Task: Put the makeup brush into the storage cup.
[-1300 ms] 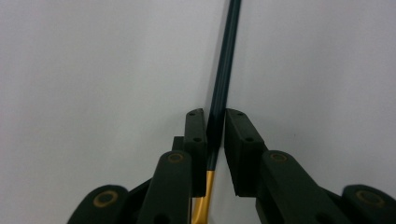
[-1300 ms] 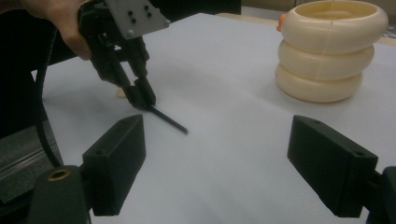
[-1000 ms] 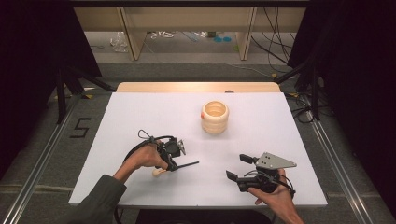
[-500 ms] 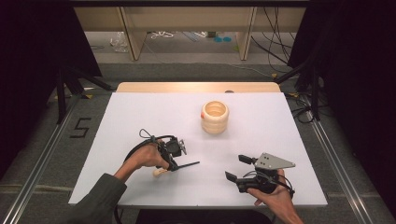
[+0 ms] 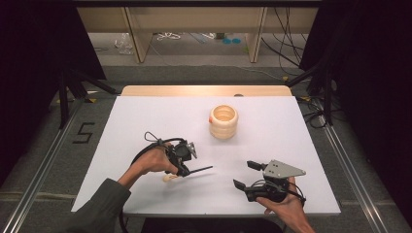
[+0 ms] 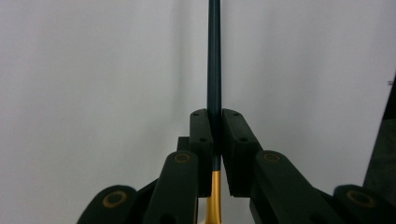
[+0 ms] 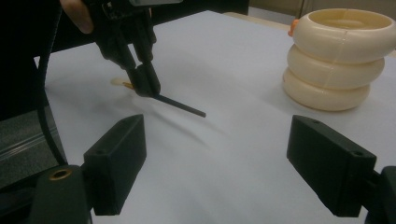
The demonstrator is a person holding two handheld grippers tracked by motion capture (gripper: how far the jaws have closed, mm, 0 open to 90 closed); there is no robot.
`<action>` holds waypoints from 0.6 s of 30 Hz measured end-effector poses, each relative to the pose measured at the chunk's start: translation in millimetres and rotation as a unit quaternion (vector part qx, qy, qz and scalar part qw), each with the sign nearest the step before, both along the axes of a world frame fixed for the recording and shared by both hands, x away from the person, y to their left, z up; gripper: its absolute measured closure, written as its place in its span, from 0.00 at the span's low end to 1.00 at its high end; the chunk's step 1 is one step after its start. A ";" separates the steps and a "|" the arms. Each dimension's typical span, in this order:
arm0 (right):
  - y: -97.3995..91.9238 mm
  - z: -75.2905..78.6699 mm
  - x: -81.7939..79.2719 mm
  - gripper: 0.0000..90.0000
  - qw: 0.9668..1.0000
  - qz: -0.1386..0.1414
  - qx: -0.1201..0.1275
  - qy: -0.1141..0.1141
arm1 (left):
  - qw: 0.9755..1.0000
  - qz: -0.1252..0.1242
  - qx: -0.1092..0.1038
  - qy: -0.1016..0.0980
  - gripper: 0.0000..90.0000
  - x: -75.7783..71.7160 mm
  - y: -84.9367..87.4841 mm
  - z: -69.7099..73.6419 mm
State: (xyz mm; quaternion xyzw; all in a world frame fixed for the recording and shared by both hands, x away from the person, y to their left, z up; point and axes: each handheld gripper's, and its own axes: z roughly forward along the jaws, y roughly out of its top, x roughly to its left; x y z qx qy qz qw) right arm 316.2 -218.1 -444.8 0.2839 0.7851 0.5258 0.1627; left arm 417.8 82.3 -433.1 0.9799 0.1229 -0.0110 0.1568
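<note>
My left gripper (image 5: 184, 170) is shut on a thin dark stick (image 5: 200, 170) at the table's front left. The stick (image 6: 214, 56) runs straight out from between the pads, and a gold collar sits behind them. Its cream end (image 5: 169, 178) rests near the white tabletop (image 5: 145, 121), and its dark tip points right. In the right gripper view the left gripper (image 7: 145, 85) tilts down with the stick (image 7: 181, 106) slanting out low over the table. My right gripper (image 5: 245, 174) sits at the front right, jaws wide open (image 7: 233, 158) with nothing between them. A cream ribbed pot (image 5: 223, 121) (image 7: 338, 60) stands upright mid-table.
The pot has a small orange piece (image 5: 212, 119) at its rim. A wooden strip (image 5: 204, 91) edges the table's far side, with shelving legs and cables on the floor beyond. Metal rails (image 5: 350, 165) run along both sides of the table.
</note>
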 end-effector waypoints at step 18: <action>18.1 2.5 -10.1 0.26 0.989 0.021 -0.125 -0.077 | 0.999 -0.038 -0.015 -0.002 0.93 -10.3 -30.4 21.2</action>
